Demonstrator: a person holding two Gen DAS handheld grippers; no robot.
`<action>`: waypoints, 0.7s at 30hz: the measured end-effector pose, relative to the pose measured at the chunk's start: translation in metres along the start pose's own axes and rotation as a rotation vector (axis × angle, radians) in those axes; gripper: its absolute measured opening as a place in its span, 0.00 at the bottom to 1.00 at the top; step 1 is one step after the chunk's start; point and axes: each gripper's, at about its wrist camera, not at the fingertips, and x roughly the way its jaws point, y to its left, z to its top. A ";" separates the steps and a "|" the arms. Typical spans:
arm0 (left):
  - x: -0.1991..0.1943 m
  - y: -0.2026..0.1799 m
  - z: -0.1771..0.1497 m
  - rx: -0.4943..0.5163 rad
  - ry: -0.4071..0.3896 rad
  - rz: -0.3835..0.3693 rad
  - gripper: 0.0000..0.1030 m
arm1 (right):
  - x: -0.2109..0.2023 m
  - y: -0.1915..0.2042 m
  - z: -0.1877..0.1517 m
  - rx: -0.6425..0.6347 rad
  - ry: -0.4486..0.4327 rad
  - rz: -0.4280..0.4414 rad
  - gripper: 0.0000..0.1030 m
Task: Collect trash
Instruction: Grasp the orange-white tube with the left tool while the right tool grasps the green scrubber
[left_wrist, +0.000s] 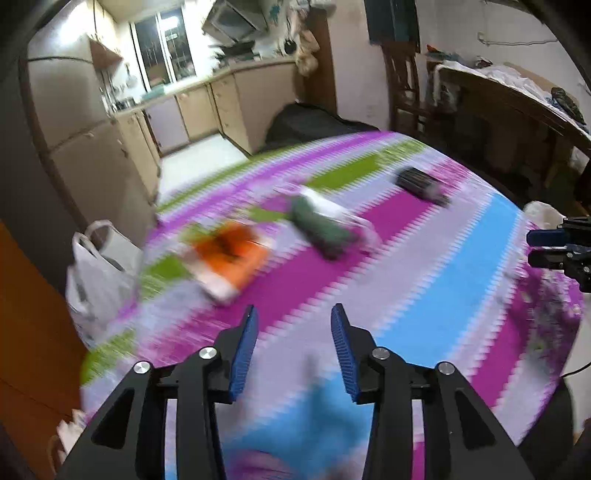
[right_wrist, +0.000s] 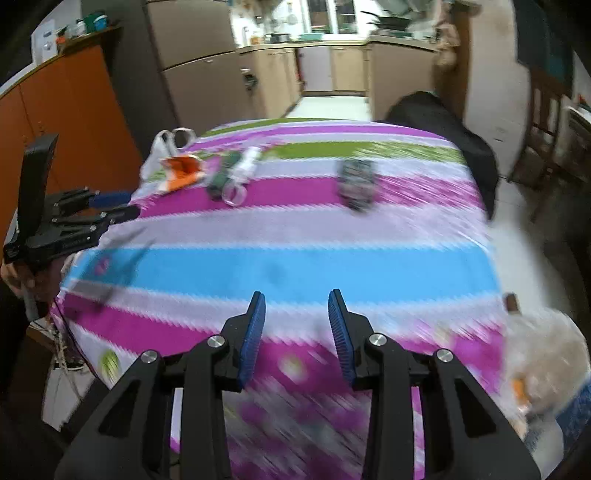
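Trash lies on a table with a striped pink, blue and green cloth. An orange and white wrapper lies at the left; it also shows in the right wrist view. A dark green packet lies over a white plastic piece. A dark packet lies farther right, also in the right wrist view. A white plastic bag hangs at the table's left edge. My left gripper is open and empty above the cloth. My right gripper is open and empty too.
An orange cabinet stands left of the table. A black bag sits beyond the far edge. Wooden chairs and a cluttered table stand at the right. A pale bag lies near the table's right corner. Both views are motion-blurred.
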 end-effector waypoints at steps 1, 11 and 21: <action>0.000 0.013 0.003 0.001 -0.013 0.009 0.46 | 0.007 0.007 0.008 -0.004 -0.002 0.013 0.33; 0.061 0.089 0.036 0.139 -0.101 -0.030 0.63 | 0.073 0.056 0.066 -0.070 0.022 0.069 0.37; 0.116 0.082 0.033 0.268 -0.072 -0.132 0.41 | 0.121 0.075 0.099 -0.111 0.054 0.126 0.37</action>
